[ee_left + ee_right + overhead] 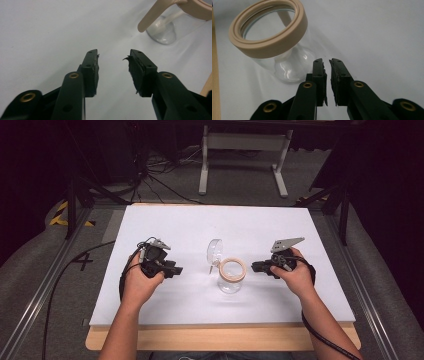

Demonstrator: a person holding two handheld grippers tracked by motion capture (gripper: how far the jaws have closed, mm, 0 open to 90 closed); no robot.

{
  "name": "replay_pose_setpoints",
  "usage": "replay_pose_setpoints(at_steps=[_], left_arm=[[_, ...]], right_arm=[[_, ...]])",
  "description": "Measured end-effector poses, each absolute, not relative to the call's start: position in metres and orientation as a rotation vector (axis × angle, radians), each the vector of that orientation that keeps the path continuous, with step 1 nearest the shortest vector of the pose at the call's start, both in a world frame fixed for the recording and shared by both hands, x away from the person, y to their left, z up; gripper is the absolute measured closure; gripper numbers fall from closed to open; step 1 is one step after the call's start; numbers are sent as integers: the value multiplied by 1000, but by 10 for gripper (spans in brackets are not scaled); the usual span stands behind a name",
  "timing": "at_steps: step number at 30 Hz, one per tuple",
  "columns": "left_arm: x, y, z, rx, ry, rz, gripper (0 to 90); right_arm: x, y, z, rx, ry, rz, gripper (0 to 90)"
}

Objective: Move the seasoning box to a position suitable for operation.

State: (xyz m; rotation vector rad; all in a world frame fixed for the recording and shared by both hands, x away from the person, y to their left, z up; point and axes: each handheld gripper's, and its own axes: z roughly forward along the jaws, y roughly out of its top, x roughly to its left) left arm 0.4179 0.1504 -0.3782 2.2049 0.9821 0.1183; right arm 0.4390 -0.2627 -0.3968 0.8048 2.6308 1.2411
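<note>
1. The glass jar [231,279] stands upright near the middle of the white tabletop [165,220], between the two claws. Its hinged lid [215,252] is swung open and leans back on the far-left side, so the mouth is uncovered.
2. The left claw [176,270] sits to the left of the jar, apart from it and holding nothing. In the left gripper view its jaws stand clearly apart, with bare tabletop between them.
3. The right claw [255,266] is just beside the jar on the right, not touching it. In the right gripper view its jaws are drawn nearly together with a thin slit between, and they grip nothing.
4. Judged from this, the opening of the jar looks done. Whatever comes next, filling or closing it again, is not begun, since neither claw has contact with the jar or lid.
5. Materials: the jar body [287,62] is clear, smooth glass with bright reflections and a rounded base. Its mouth carries a thick beige ring [269,37], matte, like rubber or plastic.
6. A beige clasp arm [155,15] slopes down from the ring, flat and blunt-ended, seen in the left gripper view.
7. The claw pads [93,72] are black and rectangular, with frayed, worn edges. The claw arms are matte black with brass-coloured rivets.
8. The tabletop is a plain white sheet on a pale wooden board [220,337].
</note>
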Motion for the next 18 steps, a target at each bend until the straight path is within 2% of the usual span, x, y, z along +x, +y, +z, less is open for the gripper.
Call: replay_pose_setpoints(at_steps=[5,12,18], left_arm=[[412,150,-373,2181,908,127,575],[407,147,-368,2190,843,56,654],[402,147,-364,2189,804,18,659]], right_arm=[[438,-258,-398,794,2629,1246,822],[439,-251,-404,780,2637,1264,836],[440,-239,-407,735,2653,1240,851]])
